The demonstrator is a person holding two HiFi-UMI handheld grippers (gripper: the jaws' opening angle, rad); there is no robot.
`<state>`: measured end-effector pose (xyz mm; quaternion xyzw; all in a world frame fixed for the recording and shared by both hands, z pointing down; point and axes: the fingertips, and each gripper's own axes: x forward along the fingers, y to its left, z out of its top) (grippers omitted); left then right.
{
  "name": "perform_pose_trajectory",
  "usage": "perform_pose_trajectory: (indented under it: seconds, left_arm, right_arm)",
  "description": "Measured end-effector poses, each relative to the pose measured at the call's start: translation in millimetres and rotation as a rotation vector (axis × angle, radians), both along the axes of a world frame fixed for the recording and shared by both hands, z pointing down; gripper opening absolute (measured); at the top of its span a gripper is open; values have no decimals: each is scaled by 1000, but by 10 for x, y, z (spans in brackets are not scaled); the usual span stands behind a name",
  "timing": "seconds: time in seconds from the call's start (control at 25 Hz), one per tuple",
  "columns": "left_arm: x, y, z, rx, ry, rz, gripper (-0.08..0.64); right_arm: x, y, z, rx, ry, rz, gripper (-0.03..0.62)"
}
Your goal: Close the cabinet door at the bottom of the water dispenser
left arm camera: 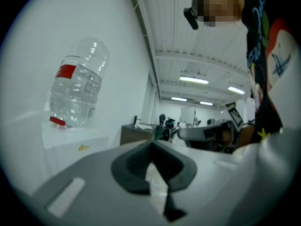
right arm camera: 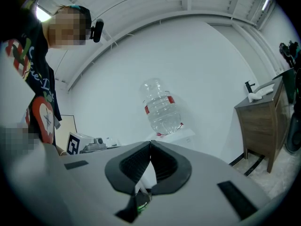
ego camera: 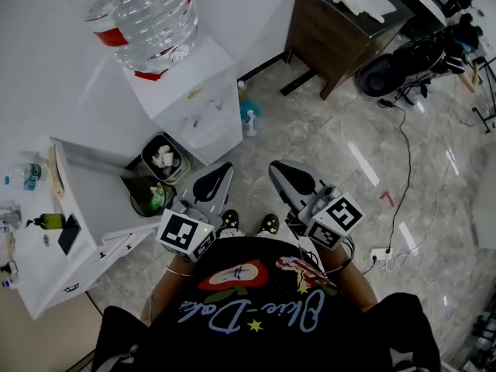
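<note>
The white water dispenser (ego camera: 198,103) stands against the wall with a clear bottle (ego camera: 143,18) upside down on top. Its front is seen steeply from above, so I cannot tell how its bottom cabinet door stands. My left gripper (ego camera: 225,167) and right gripper (ego camera: 275,167) are held near my chest, side by side, pointing toward the dispenser and well apart from it. Both are shut and hold nothing. The left gripper (left arm camera: 151,147) view shows the bottle (left arm camera: 75,84) up to the left. The right gripper (right arm camera: 150,145) view has the bottle (right arm camera: 161,108) straight ahead.
Two small bins (ego camera: 163,157) sit left of the dispenser beside a white side cabinet (ego camera: 81,231). Bottles (ego camera: 248,118) stand on the floor at its right. A wooden cabinet (ego camera: 333,29), black equipment (ego camera: 434,49) and a cable with power strip (ego camera: 380,253) lie to the right.
</note>
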<state>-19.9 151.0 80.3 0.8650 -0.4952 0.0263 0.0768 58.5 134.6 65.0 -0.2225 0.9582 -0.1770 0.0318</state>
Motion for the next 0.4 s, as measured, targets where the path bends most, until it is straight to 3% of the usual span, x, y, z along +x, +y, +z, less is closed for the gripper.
perform_pose_trajectory:
  seconds: [0.4]
  left_arm:
    - [-78,-60,-28,-5,29,-20,-2]
  right_arm:
    - [-58,-78,-20,-6,-1,-14,15]
